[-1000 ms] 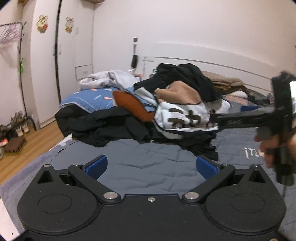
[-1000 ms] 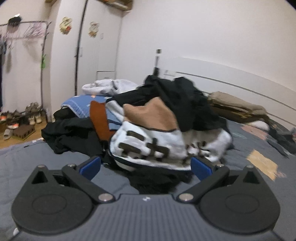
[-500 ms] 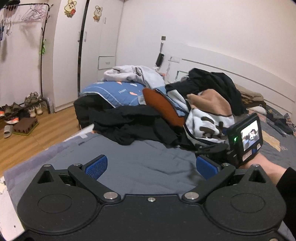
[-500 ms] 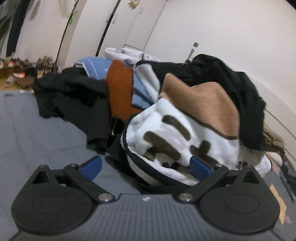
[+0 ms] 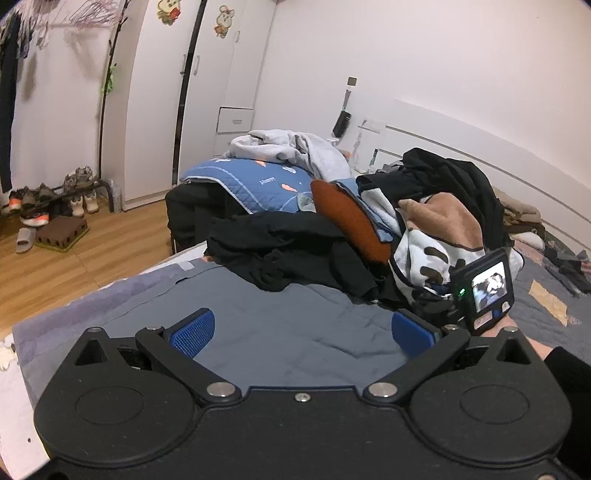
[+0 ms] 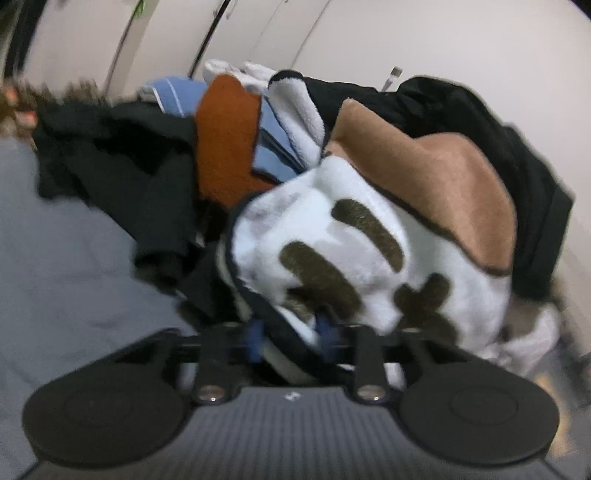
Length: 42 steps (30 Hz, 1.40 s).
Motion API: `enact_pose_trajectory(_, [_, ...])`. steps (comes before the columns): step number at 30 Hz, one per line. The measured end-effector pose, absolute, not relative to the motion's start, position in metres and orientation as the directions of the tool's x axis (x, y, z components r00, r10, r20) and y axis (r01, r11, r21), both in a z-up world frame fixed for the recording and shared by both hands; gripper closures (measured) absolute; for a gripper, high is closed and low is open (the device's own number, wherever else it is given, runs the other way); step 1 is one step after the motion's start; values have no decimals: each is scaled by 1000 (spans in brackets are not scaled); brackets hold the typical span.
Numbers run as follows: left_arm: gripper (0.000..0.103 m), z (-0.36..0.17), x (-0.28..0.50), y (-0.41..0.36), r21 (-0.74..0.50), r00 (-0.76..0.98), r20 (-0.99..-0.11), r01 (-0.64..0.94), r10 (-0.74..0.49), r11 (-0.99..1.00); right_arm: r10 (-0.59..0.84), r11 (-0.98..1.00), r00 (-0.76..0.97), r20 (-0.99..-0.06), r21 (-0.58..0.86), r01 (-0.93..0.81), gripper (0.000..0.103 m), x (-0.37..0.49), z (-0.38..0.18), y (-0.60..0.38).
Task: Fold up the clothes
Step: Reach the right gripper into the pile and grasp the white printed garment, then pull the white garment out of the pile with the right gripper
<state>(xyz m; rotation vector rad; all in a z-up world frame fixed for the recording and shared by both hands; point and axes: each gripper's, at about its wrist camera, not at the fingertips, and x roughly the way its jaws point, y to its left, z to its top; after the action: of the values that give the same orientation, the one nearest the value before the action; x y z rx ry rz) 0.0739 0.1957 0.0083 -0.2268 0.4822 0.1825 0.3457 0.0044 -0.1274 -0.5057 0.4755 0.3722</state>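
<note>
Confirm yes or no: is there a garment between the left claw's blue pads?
No, the left claw stands wide open with only the bare grey bedspread showing between its pads.

White walls (image 5: 424,55), pale wardrobe doors (image 5: 155,92) with cartoon stickers (image 5: 221,16), wooden floor (image 5: 92,251), low shoe rack (image 5: 55,199) at left, white headboard (image 5: 480,136), grey bedspread (image 5: 288,325), dim indoor light.

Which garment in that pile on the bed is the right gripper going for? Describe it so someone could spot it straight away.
On the grey bed lies a clothes pile. At its near right end is a white fleece, under a tan piece and beside a rust-orange one. Only the fleece bears bold dark brown marks and a dark trim, and the right gripper is closing on that trimmed edge.
</note>
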Motion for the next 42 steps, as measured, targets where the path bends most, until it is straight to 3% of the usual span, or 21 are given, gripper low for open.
enact_pose_trajectory(3, [0, 8, 74, 195, -172, 874, -471, -222, 118, 960, 220, 818, 843, -491, -377, -434, 90, 339, -123, -1])
enact_pose_trajectory(13, [0, 5, 75, 193, -225, 865, -501, -143, 12, 964, 286, 869, 871, -399, -275, -411, 93, 294, -81, -32])
enact_pose_trajectory(23, [0, 3, 65, 183, -239, 882, -471, -94, -31, 966, 368, 896, 873, -321, -128, -425, 95, 207, -32, -69])
enact_pose_trajectory(28, [0, 4, 64, 176, -262, 878, -474, -76, -59, 962, 352, 911, 868, -350, -86, -404, 103, 173, -29, -90])
enact_pose_trajectory(36, [0, 7, 59, 169, -308, 885, -456, -57, -95, 950, 335, 903, 843, -421, -112, -415, 103, 151, -36, -93])
enact_pose_trajectory(40, [0, 7, 57, 170, -302, 888, -450, -51, -95, 952, 316, 894, 837, -446, -155, -420, 92, 155, -43, -83])
enact_pose_trajectory(42, [0, 6, 59, 173, -310, 885, -456, -61, -92, 949, 306, 884, 834, -460, -187, -428, 70, 161, -50, -75])
